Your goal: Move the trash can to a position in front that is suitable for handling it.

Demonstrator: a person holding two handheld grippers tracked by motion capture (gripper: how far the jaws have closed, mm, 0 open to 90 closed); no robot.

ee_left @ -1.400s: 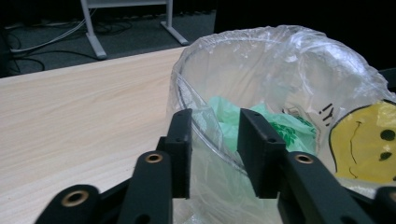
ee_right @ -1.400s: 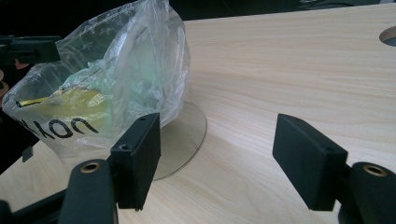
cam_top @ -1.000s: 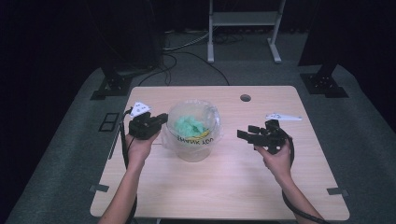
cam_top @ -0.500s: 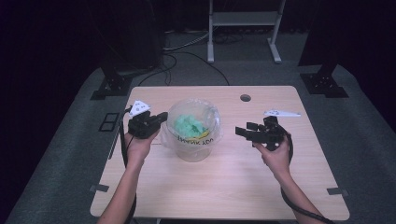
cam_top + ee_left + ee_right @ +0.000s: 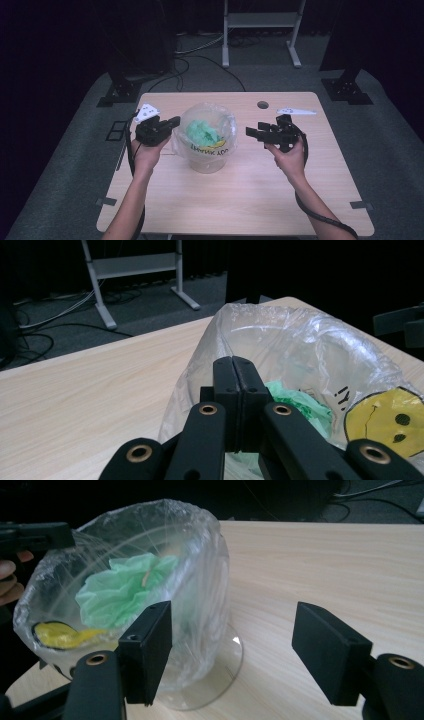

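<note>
I see the tabletop [image 5: 240, 200], pale wood, and I take the clear bowl [image 5: 207, 160] standing near its middle as my landmark. A thin clear plastic bag [image 5: 220, 112] lines the bowl, its rim puffed up above the bowl's edge and a loose flap hanging over the side toward my left hand. The bag carries black lettering and a yellow smiley face [image 5: 390, 420]. Inside the bag, and so inside the bowl, lies a crumpled wad of green paper [image 5: 122, 590], with a yellow patch beside it low against the wall.

My left claw [image 5: 172, 122] sits just left of the bowl. In the left gripper view its two black jaws stand pressed flat together with the bag's film bunched around them, right at the bag's rim; the film looks pinched between the pads, so I read this claw as clamped on the plastic bag. My left hand [image 5: 147, 150] holds it level, pointing at the bowl.

My right claw [image 5: 252, 132] hovers to the right of the bowl, apart from it, above the tabletop. Its jaws gape wide with nothing between them; in the right gripper view the nearer pad sits in front of the bowl's wall.

A small round hole [image 5: 262, 105] lies beyond the bowl.
</note>
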